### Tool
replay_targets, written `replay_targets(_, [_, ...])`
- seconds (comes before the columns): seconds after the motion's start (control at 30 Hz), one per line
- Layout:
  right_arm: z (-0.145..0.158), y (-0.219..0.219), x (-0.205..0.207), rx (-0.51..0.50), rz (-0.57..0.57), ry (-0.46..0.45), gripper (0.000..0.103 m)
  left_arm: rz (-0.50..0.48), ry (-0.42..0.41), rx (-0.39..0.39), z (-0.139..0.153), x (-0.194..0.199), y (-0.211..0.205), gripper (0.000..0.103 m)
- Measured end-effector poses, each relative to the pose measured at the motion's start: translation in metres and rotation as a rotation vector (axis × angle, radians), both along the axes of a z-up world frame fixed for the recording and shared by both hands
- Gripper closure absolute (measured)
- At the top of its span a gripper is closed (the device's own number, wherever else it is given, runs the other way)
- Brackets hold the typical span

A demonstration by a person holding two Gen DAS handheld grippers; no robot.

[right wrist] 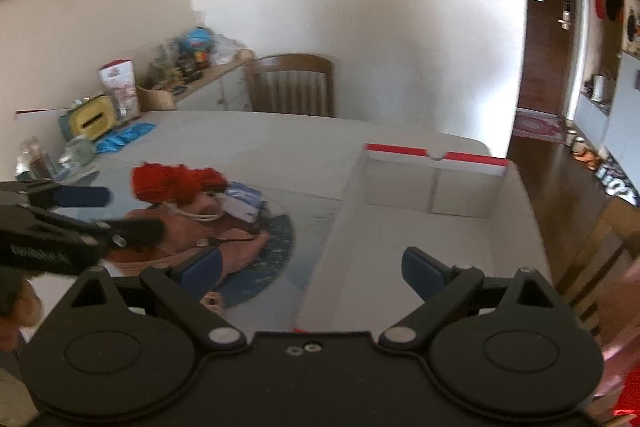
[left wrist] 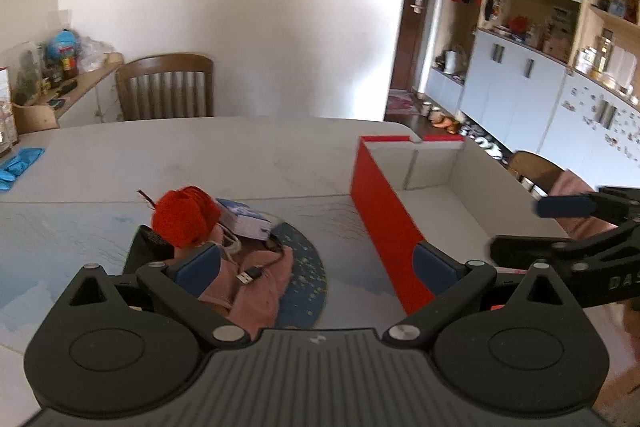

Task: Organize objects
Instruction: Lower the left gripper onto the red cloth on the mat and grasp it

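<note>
Pile of loose items on the table, left of the open red box: red yarn ball, soft and light, best pinched across its middle; pink cloth, limp, likely to drape; USB cable, thin and slippery; small blue-and-white packet, print unreadable. Left gripper and right gripper both spread wide, holding nothing. No brand legible.

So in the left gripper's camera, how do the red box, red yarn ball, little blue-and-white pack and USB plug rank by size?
1. red box
2. red yarn ball
3. blue-and-white pack
4. USB plug
</note>
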State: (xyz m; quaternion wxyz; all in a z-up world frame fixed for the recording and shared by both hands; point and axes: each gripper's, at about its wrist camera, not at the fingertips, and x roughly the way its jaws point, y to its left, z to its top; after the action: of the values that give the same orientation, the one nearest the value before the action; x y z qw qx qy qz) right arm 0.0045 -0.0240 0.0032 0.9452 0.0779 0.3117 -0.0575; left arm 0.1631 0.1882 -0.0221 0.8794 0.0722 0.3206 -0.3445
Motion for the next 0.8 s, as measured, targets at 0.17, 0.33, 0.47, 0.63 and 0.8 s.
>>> replay_targets(0.17, [-0.008, -0.028, -0.001, -0.019, -0.094, 0.036, 0.007, 0.083, -0.010, 0.030, -0.003, 0.024, 0.001, 0.000])
replay_targets(0.33, [-0.017, -0.062, -0.005, -0.025, -0.175, 0.081, 0.007, 0.123, -0.069, 0.099, -0.003, 0.050, -0.002, 0.000])
replay_targets(0.47, [-0.026, -0.088, -0.006, -0.040, -0.234, 0.137, 0.009, 0.146, -0.077, 0.155, -0.005, 0.080, -0.003, 0.000])
replay_targets(0.63, [-0.037, -0.110, -0.002, -0.048, -0.286, 0.196, 0.010, 0.158, -0.035, 0.221, -0.011, 0.118, -0.014, 0.000])
replay_targets(0.8, [-0.045, -0.121, 0.004, -0.051, -0.323, 0.238, 0.011, 0.138, 0.061, 0.270, -0.028, 0.149, -0.024, 0.000])
